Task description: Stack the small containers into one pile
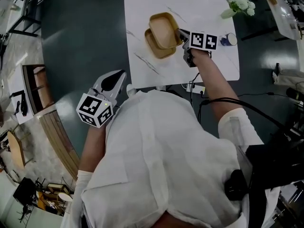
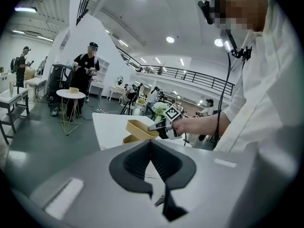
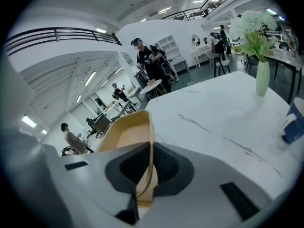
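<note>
Table (image 1: pixel 199 6): upper container (image 1: pixel 163 29) tight in right hand-held gripper (image 1: pixel 180 33), lower container (image 1: pixel 155 50) half-covered; left hand-held gripper (image 1: pixel 121 73) closed, empty

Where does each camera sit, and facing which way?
Head view: on the person's head, steeply down at the marble table; shirt, arms, left gripper, right gripper show.
Left gripper view: on the left gripper, along its shut jaws toward the table; right forearm, shirt show.
Right gripper view: on the right gripper, along jaws clamping the upper yellow container; no body shows.
All share that container.
</note>
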`<action>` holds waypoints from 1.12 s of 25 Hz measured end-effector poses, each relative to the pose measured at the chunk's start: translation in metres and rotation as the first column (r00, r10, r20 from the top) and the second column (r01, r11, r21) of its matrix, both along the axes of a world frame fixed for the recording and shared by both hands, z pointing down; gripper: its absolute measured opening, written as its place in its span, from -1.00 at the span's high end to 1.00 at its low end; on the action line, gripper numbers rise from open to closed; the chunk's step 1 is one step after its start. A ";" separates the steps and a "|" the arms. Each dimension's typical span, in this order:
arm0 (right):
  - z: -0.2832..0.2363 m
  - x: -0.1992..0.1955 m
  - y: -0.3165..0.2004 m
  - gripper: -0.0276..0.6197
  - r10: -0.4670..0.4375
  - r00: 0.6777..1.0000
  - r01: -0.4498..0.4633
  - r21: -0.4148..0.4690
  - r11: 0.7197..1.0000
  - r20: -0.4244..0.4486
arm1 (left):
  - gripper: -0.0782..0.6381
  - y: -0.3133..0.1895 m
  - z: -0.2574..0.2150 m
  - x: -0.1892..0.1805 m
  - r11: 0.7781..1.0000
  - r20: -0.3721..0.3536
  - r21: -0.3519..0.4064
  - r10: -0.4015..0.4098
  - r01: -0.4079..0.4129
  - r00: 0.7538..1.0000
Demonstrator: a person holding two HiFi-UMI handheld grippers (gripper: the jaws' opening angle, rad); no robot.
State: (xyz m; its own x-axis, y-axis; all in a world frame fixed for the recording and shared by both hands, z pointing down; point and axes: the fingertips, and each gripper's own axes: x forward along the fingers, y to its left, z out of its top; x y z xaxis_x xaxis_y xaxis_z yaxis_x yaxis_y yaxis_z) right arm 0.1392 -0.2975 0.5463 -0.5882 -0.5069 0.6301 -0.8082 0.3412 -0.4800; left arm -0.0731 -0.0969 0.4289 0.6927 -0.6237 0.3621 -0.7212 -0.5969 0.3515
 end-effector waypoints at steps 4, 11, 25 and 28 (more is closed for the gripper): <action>0.004 -0.008 0.009 0.86 -0.004 1.000 0.004 -0.002 1.000 -0.015 | 0.76 0.005 0.002 -0.010 1.000 -0.003 -0.001 0.008 -0.008 1.000; 0.013 -0.008 0.022 0.86 -0.043 0.994 0.045 0.012 0.999 -0.100 | 0.76 0.011 0.005 -0.018 1.000 -0.008 -0.007 0.021 -0.021 1.000; 0.034 -0.014 0.034 0.86 -0.026 0.990 0.026 -0.002 1.000 -0.141 | 0.76 0.026 0.009 -0.030 0.999 -0.006 -0.024 0.038 -0.038 0.999; 0.036 -0.016 0.034 0.86 -0.034 0.986 0.036 0.010 0.999 -0.163 | 0.76 0.029 0.009 -0.032 0.999 -0.004 -0.026 0.040 -0.040 0.999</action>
State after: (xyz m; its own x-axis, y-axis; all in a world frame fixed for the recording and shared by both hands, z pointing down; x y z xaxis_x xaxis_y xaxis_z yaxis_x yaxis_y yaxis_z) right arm 0.1234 -0.2630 0.5824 -0.4957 -0.4966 0.7125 -0.8628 0.3758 -0.3382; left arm -0.1053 -0.0682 0.4384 0.7182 -0.5856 0.3758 -0.6957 -0.6161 0.3694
